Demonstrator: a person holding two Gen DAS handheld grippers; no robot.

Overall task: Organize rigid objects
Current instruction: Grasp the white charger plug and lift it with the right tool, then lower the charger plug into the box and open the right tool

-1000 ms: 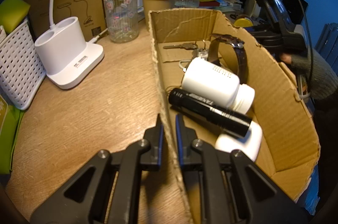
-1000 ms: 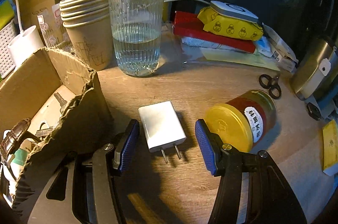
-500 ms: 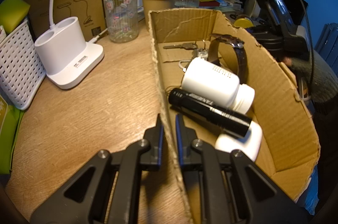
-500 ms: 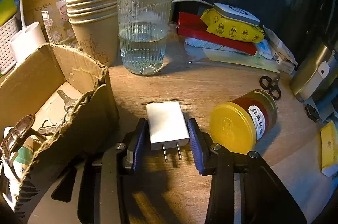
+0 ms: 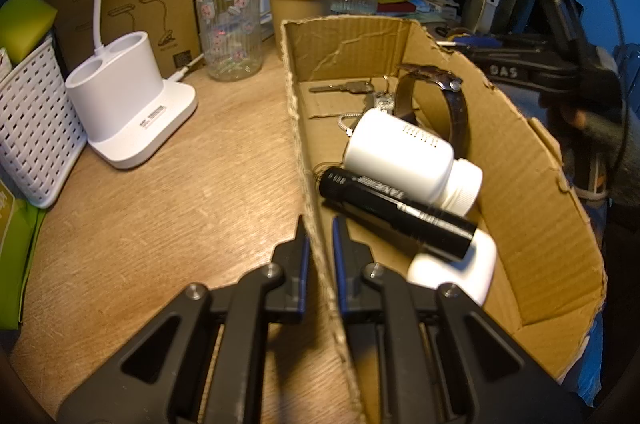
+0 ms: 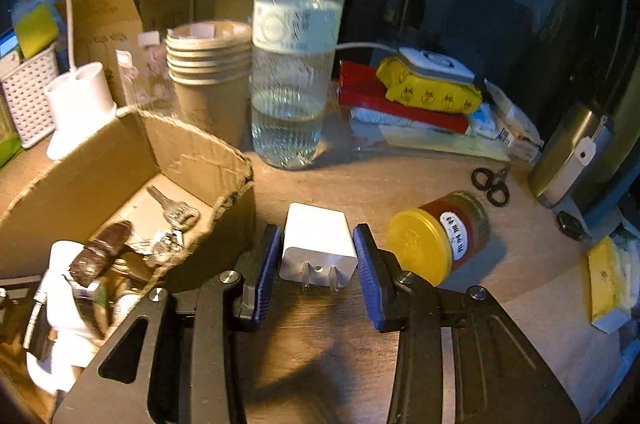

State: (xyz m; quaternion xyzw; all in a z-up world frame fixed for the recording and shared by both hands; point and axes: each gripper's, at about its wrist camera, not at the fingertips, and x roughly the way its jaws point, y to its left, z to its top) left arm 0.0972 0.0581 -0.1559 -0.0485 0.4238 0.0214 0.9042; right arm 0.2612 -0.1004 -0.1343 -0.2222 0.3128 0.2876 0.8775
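Closing your right hand-held gripper [image 6: 316, 264] brought its blue pads onto the two sides of the white two-pin wall charger block [image 6: 318, 244], which a second earlier had lain loose on the wooden tabletop [image 6: 400, 184] between jaws standing well apart. In the right wrist view the block sat clamped between the pads, prongs pointing back towards the camera, and the scene behind it had shifted and blurred, which suggests you had already begun to lift it off the wood. The yellow-lidded glass jar [image 6: 436, 244] lay on its side just beside the right pad, untouched, and the clear water bottle [image 6: 296, 64] stood behind. Your left hand-held gripper [image 5: 320, 244] had not changed: its jaws were together on the near wall of the brown cardboard box [image 5: 520, 184], pinching that wall and steadying the box as before. Inside the box the white plastic pill bottle [image 5: 404, 160], the black cylindrical torch [image 5: 396, 212], the brown leather wristwatch [image 5: 440, 104] and the metal keys [image 5: 348, 88] lay as they had been. For the task, this looked like the grasp being done and the carry starting; the charger was the next item for the box, whose right wall stood just left of it, so the block would need raising clear of that torn rim before release. The jar remained on the tabletop to be sorted.
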